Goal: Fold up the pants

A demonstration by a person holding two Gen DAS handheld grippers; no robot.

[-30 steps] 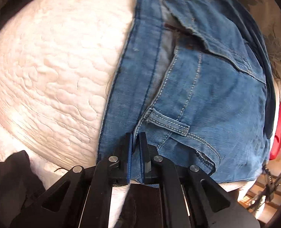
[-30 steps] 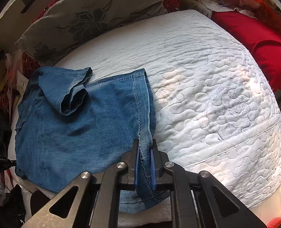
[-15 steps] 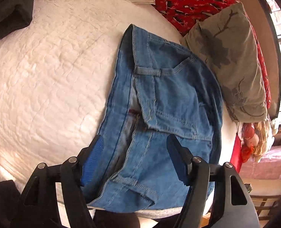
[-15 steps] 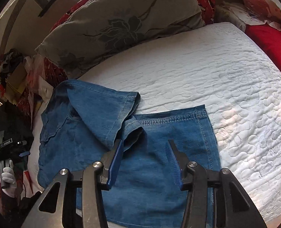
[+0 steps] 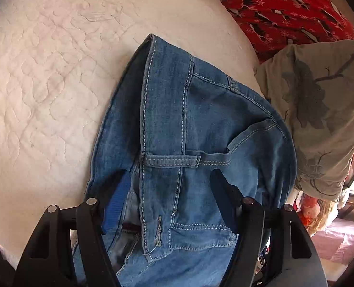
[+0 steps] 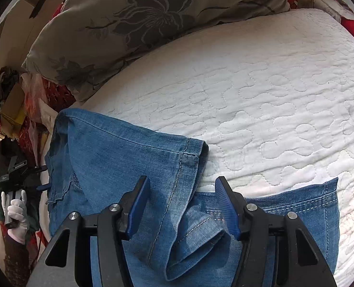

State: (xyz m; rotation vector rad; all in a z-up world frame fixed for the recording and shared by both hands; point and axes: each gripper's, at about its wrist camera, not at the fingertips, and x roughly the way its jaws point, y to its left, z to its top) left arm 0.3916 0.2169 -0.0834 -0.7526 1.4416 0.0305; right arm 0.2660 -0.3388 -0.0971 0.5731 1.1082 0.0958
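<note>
The blue jeans (image 5: 201,143) are lying folded on the white quilted bedspread (image 5: 45,83), close to the bed's near edge, with a grey flowered pillow (image 5: 325,119) just beside them. The left gripper (image 5: 172,196) is hanging over the waistband end with its jaws standing apart, its pads not pressing on the denim — released, holding nothing, having just opened. The left wrist view is showing what the other is not: the belt loop (image 5: 172,160), the stitched pocket edge and a red patterned cloth (image 5: 284,7) beyond the pillow. The right gripper (image 6: 181,203) is likewise hanging released over the leg end, its jaws having just been opening, with a rumpled leg lying between the blue pads (image 6: 226,210) but not clamped. The right wrist view alone is showing the two hemmed cuffs (image 6: 191,153), one lying crooked over the other leg, and — at the far left — a white-gloved hand (image 6: 15,212) gripping the other gripper's handle. No container is in sight in either view.
</note>
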